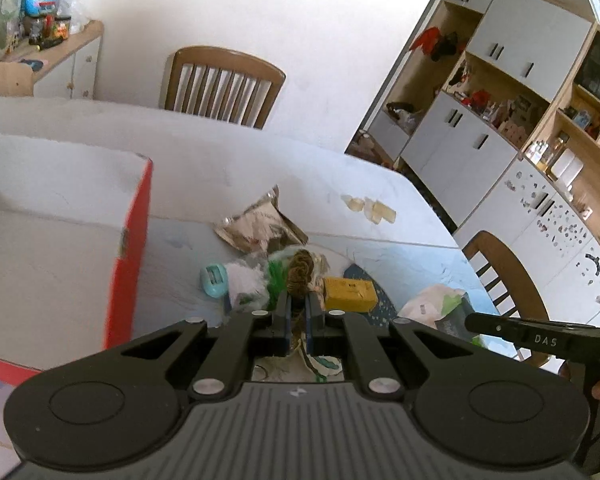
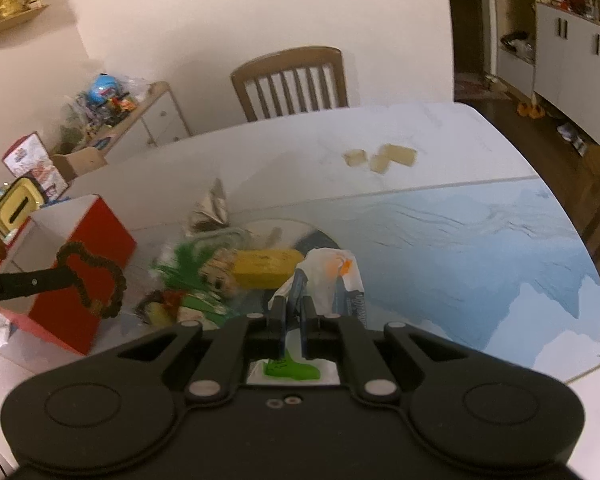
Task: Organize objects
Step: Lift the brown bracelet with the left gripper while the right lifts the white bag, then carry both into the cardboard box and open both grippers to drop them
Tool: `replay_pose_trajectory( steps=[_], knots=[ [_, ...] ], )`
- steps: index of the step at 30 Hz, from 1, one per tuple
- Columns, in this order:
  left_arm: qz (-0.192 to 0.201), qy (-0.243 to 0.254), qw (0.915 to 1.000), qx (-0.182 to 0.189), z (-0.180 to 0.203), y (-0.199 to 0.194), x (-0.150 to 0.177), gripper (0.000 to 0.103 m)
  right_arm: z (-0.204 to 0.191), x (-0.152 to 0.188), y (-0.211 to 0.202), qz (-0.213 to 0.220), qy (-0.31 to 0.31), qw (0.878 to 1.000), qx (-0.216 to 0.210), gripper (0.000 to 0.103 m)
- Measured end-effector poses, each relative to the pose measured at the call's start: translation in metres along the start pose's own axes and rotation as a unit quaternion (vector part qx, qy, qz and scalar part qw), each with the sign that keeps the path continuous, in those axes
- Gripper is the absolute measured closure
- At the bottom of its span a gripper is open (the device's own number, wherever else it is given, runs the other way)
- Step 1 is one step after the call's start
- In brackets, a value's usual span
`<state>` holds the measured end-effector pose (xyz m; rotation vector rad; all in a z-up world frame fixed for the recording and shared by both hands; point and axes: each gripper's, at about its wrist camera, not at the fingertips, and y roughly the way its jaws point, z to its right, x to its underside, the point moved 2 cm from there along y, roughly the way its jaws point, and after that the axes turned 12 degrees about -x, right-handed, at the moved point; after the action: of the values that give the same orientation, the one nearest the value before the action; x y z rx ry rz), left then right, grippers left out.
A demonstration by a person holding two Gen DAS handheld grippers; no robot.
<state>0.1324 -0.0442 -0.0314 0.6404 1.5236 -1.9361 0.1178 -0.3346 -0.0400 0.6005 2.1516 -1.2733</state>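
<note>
My left gripper [image 1: 298, 304] is shut on a brown bead bracelet [image 1: 300, 274]; in the right wrist view the bracelet [image 2: 100, 280] hangs from it in front of the red and white box [image 2: 88, 240]. The box [image 1: 130, 240] stands at my left in the left wrist view. My right gripper [image 2: 298, 308] is shut on a white plastic bag with green print [image 2: 328, 276], held above the table. A pile lies between them: a yellow block [image 2: 266, 268], green feathery stuff [image 2: 188, 264], a teal item [image 1: 214, 280], a crumpled foil packet [image 1: 260, 224].
The white table [image 2: 300, 152] has a blue patterned mat [image 2: 460, 240] on its near half. Small beige blocks [image 2: 380, 158] lie further back. Chairs [image 2: 292, 80] stand behind and at the right. A shelf unit [image 1: 520, 120] fills the right wall.
</note>
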Motion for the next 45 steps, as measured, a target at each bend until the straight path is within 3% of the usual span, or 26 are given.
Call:
replay_pose_trajectory(
  steps=[12, 24, 35, 45],
  knots=[
    [0.043, -0.014, 0.9982, -0.04, -0.068, -0.043, -0.03, 0.097, -0.1, -0.025, 0.026, 0.007, -0.083, 0.995, -0.063, 0.098],
    [0.055, -0.033, 0.9919, -0.109, -0.161, -0.058, -0.045, 0.097, -0.217, -0.048, 0.076, 0.014, -0.171, 0.977, -0.126, 0.098],
    [0.024, -0.03, 0.9816, -0.187, -0.225, -0.037, -0.044, 0.097, -0.289, -0.053, 0.138, -0.012, -0.216, 0.963, -0.161, 0.098],
    [-0.022, -0.019, 0.9769, -0.212, -0.254, -0.001, -0.041, 0.097, -0.312, -0.035, 0.208, -0.076, -0.201, 0.962, -0.168, 0.098]
  ],
)
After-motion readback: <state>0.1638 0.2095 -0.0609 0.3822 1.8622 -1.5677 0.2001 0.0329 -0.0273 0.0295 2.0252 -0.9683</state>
